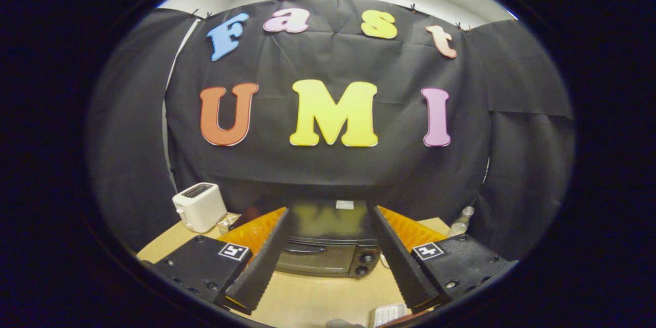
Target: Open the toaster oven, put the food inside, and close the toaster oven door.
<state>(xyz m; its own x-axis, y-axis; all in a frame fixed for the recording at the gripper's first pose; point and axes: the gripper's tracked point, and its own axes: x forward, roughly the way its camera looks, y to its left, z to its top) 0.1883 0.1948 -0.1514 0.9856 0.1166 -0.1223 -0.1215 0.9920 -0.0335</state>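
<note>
Two ridged fingers of the gripper (328,225) spread wide, boxy toaster oven (328,246) between — door shut

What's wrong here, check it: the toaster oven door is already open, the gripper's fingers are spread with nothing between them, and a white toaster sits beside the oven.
The door is wrong. In the gripper view the toaster oven door is closed. The gripper is spread and holds nothing, and the white toaster sits beside the oven.

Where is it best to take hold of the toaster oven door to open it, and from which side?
Grip the horizontal handle along the top of the toaster oven door, coming straight from the front. The open gripper already faces it, holding nothing.
</note>
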